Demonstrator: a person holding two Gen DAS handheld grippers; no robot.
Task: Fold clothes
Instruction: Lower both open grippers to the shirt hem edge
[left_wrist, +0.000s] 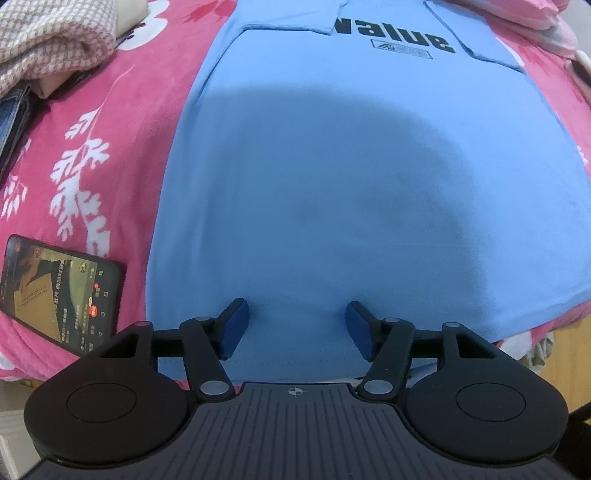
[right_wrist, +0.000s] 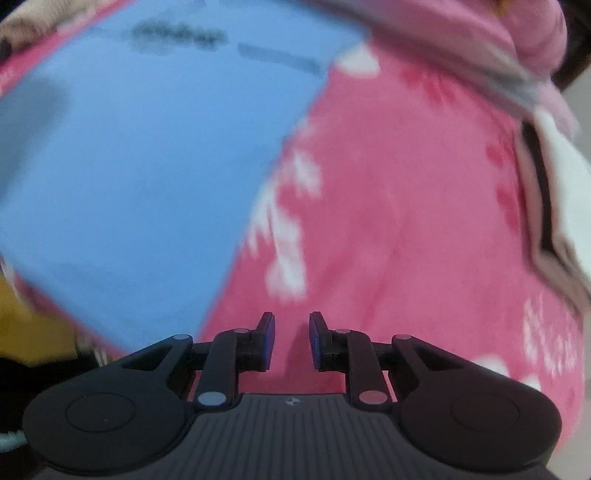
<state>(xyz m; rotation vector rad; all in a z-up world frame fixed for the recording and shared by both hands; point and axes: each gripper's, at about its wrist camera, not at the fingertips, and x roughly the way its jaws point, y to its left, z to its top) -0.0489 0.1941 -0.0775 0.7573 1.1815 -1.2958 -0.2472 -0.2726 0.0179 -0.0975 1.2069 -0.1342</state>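
While your left tool (left_wrist: 297, 330) hangs with jaws apart over the near hem of the blue T-shirt (left_wrist: 351, 166), gripping nothing, the shirt lies flat on the pink flowered bedspread (left_wrist: 110, 122). Your right tool (right_wrist: 291, 341) hovers over bare bedspread right of the shirt, jaws narrowly parted and empty.

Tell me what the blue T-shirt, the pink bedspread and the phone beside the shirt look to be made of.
Blue T-shirt: thin matte knit, probably cotton jersey; it lies flat with a stitched hem and printed black letters.
Pink bedspread: looks like soft plush fleece; fuzzy surface with a white leaf pattern.
Phone: glossy glass front, lit screen, dark frame; the frame's material cannot be told.
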